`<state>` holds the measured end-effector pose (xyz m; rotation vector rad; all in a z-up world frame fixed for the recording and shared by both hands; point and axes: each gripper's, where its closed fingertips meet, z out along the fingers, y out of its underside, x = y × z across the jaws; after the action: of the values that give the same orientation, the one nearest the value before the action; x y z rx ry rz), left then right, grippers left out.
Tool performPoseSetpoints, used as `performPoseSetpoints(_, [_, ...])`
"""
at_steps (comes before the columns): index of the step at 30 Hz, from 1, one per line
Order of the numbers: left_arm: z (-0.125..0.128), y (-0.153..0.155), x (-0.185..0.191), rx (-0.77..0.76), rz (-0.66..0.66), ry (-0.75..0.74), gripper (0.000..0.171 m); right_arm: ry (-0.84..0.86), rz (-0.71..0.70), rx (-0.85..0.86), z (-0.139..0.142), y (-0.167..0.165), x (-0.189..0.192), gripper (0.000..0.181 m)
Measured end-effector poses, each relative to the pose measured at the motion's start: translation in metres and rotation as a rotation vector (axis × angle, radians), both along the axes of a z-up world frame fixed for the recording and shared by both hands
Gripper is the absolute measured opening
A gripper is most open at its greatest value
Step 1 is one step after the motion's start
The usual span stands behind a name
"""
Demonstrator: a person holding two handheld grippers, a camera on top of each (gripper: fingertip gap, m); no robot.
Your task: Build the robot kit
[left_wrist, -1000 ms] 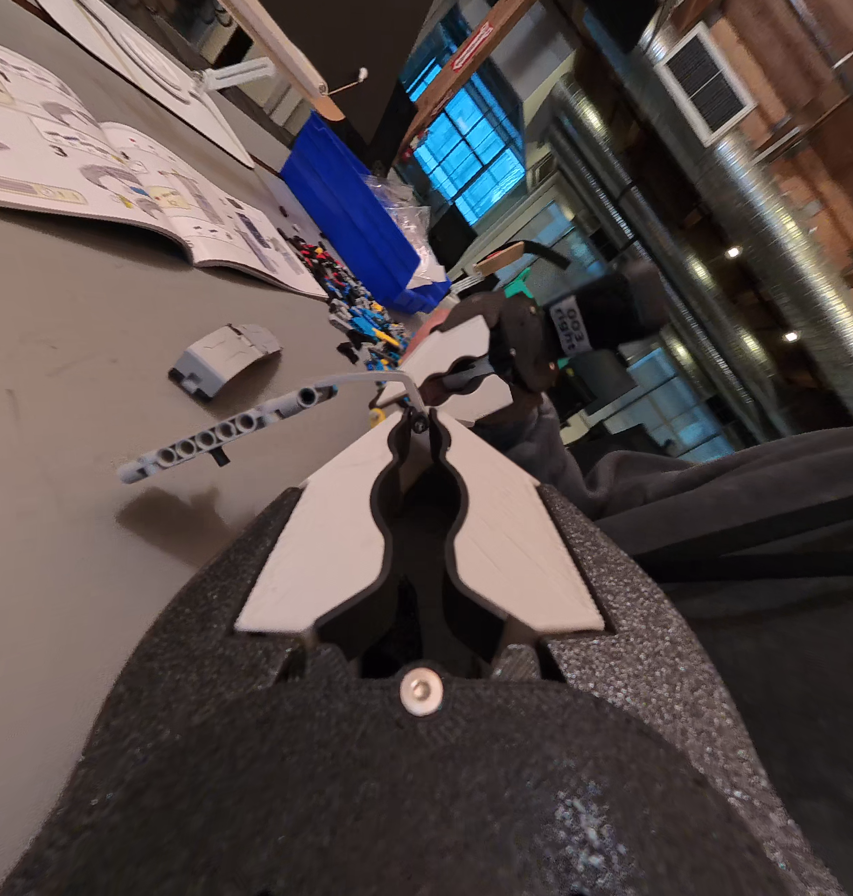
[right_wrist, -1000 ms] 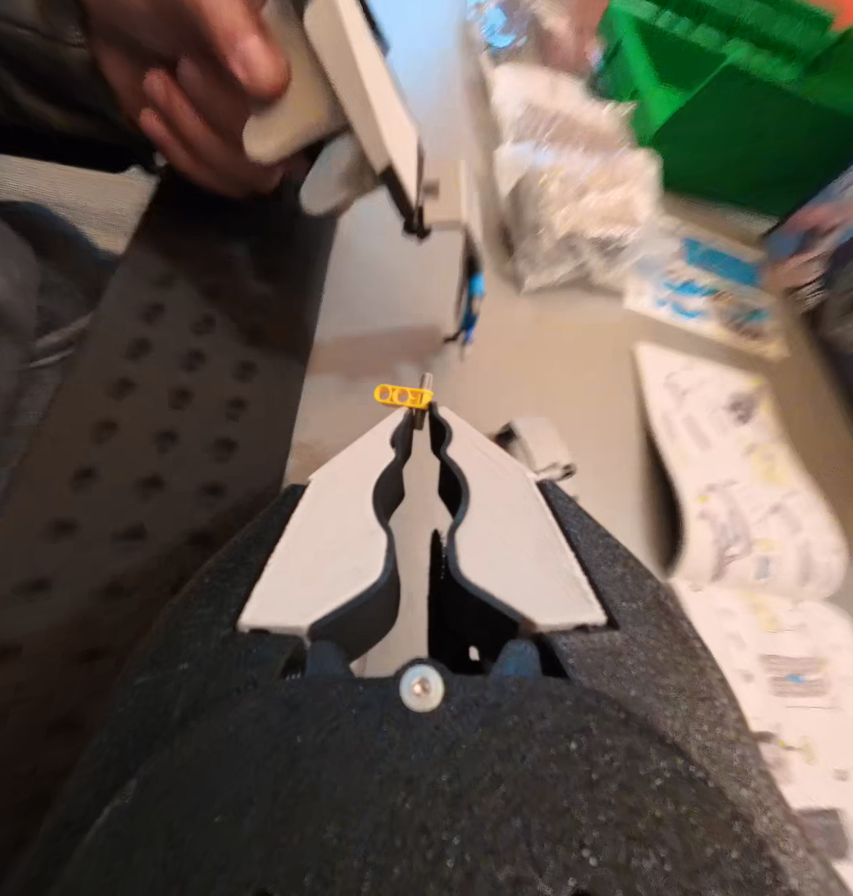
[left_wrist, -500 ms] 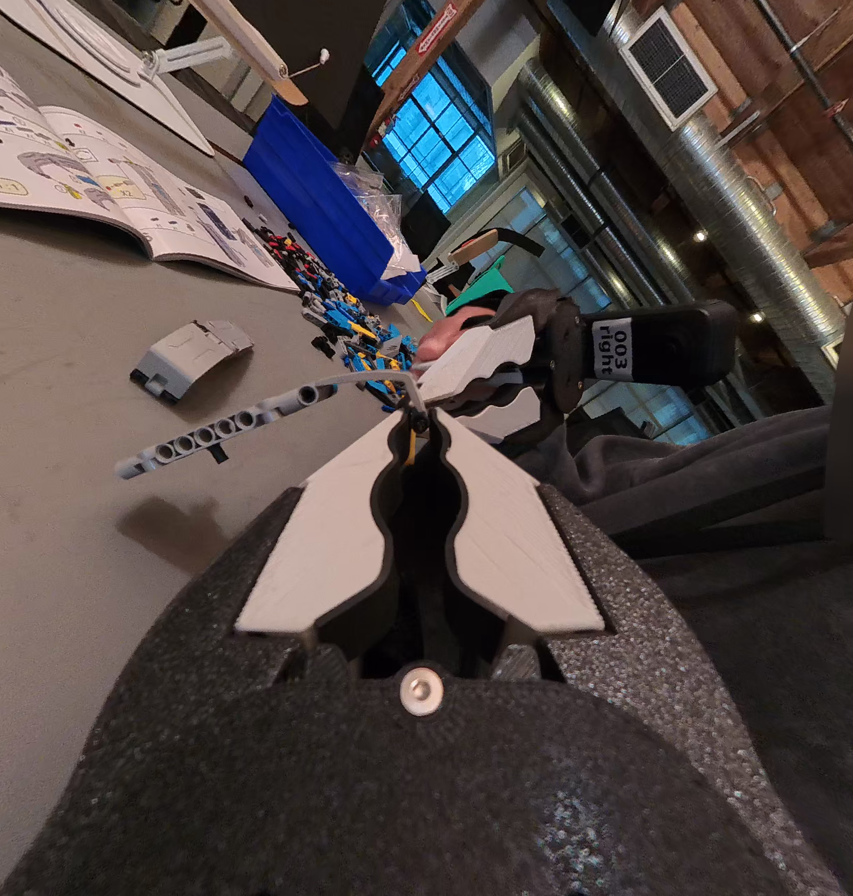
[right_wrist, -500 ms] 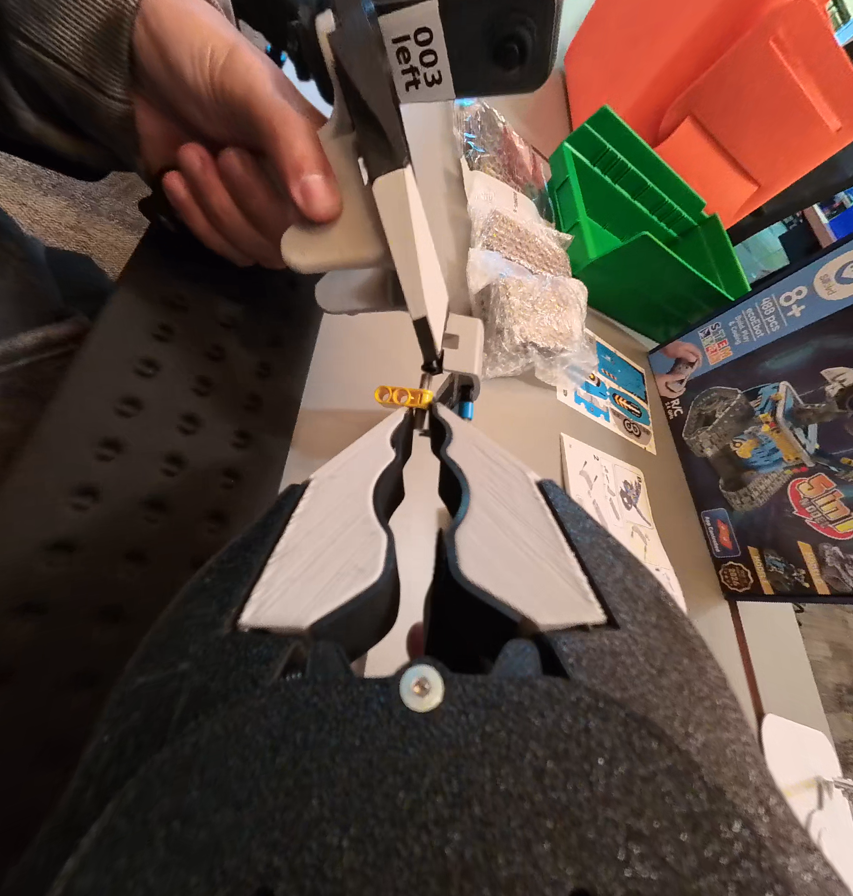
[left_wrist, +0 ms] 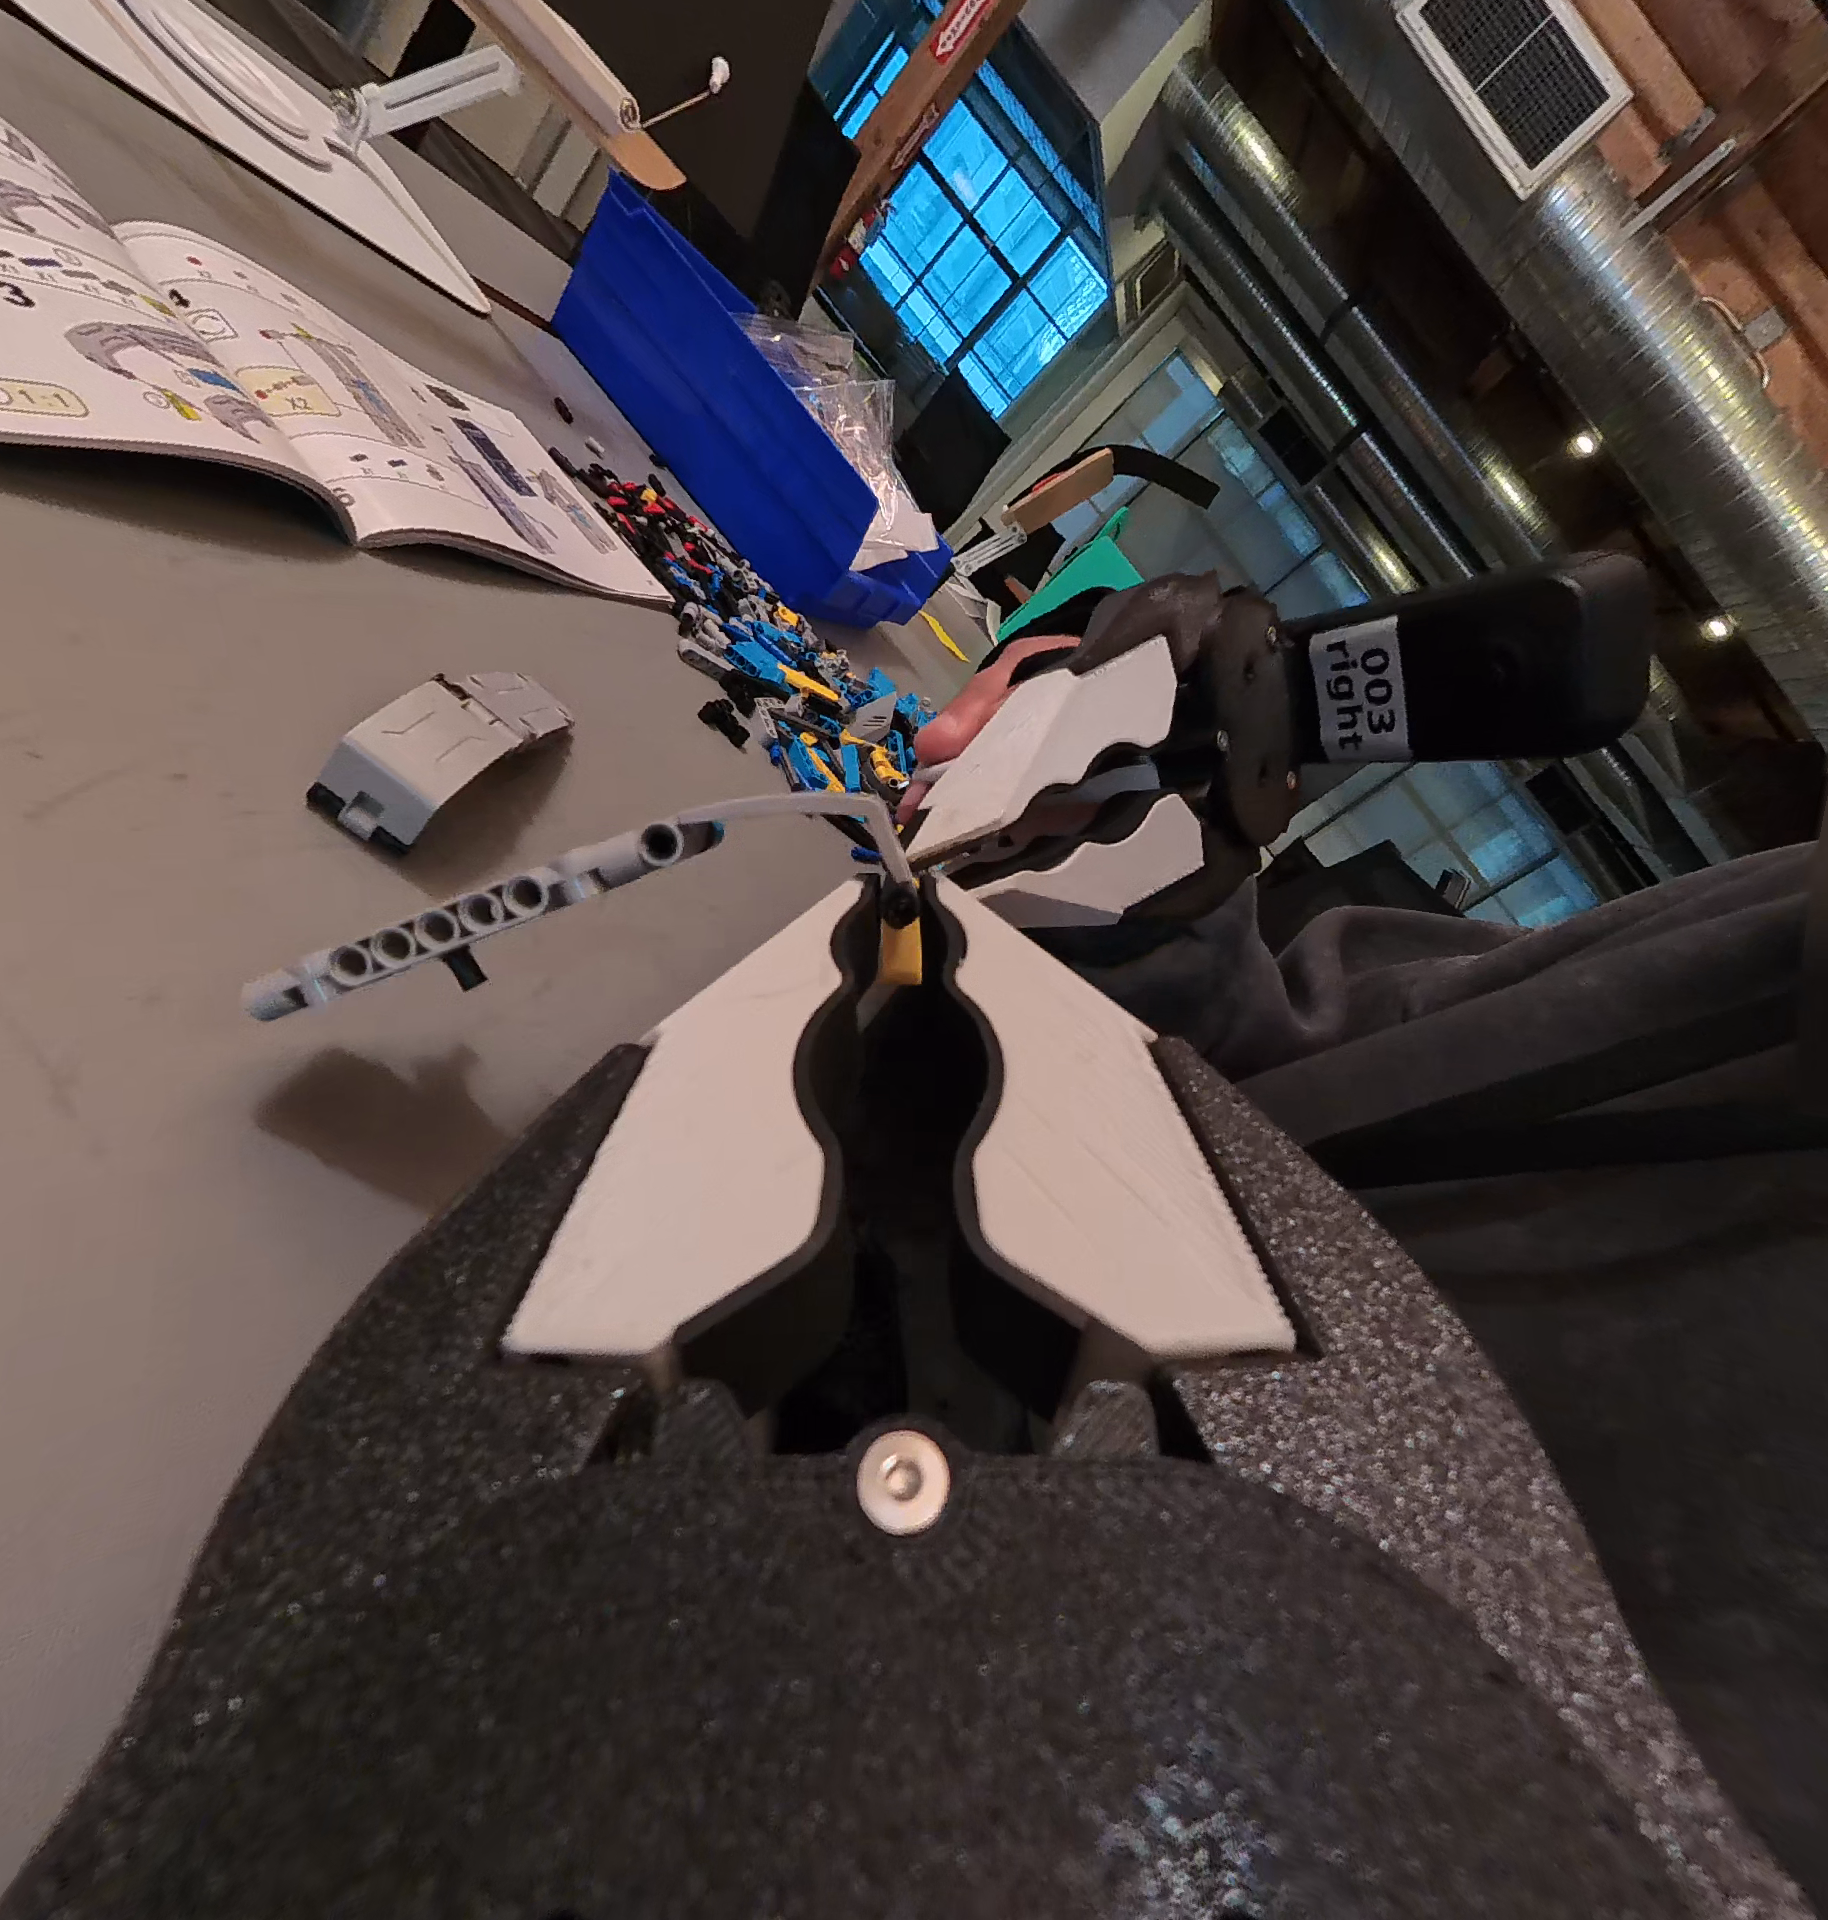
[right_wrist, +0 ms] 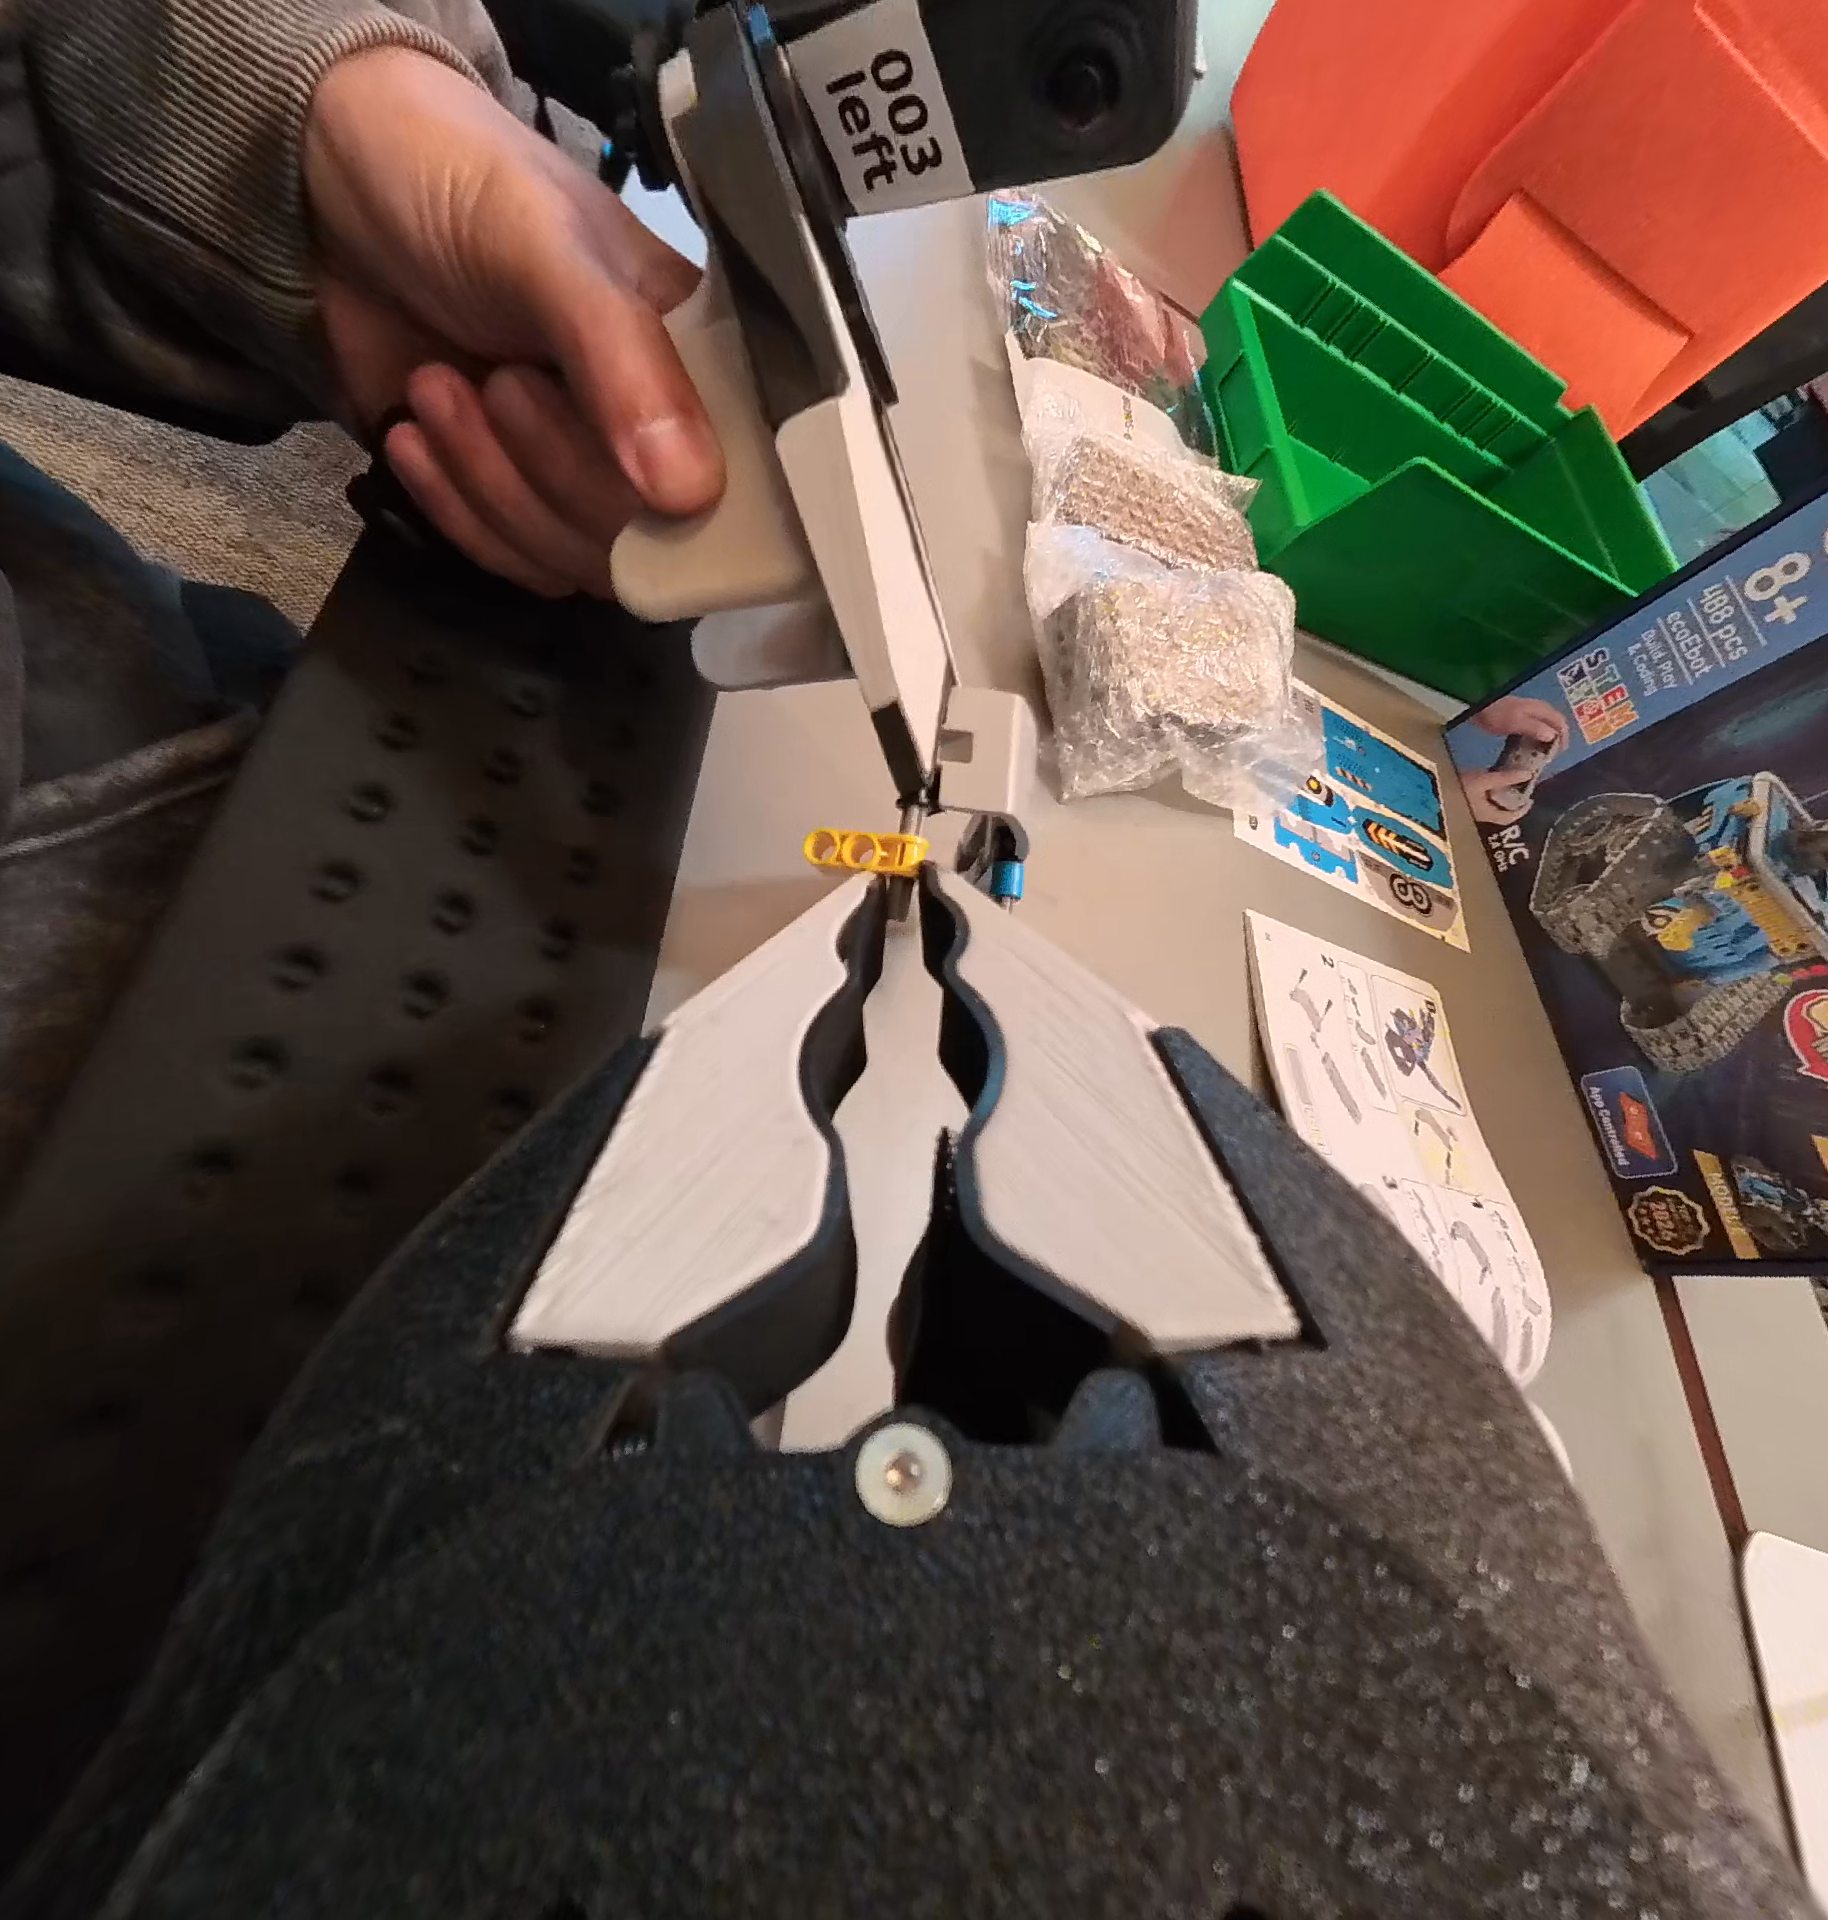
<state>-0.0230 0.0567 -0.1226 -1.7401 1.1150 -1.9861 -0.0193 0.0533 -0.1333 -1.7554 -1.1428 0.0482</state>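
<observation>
Basically both tongs pinched narrow: left gripper (left_wrist: 897, 896) clamps grey beam assembly (left_wrist: 474, 914) mid-frame, right gripper (right_wrist: 905, 878) nips yellow connector's axle (right_wrist: 863, 847), tips meeting.

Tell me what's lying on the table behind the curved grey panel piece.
Behind the curved grey panel lies an open instruction booklet, a heap of small loose bricks and a blue bin. The bin's inside is hidden.

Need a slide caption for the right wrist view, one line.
Right gripper shut on a small yellow holed connector, tip to tip with the hand-held left gripper above a grey table.
</observation>
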Motion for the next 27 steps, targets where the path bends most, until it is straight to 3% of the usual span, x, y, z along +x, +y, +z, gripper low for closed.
performPoseSetpoints(17, [-0.004,-0.017,-0.002,-0.046,-0.13,0.033,0.005,0.094,0.09,-0.112,-0.005,-0.015,-0.004,0.004])
performPoseSetpoints(27, [-0.007,-0.018,0.0,-0.011,-0.121,0.049,0.005,0.176,0.095,-0.163,-0.009,-0.017,-0.004,0.005])
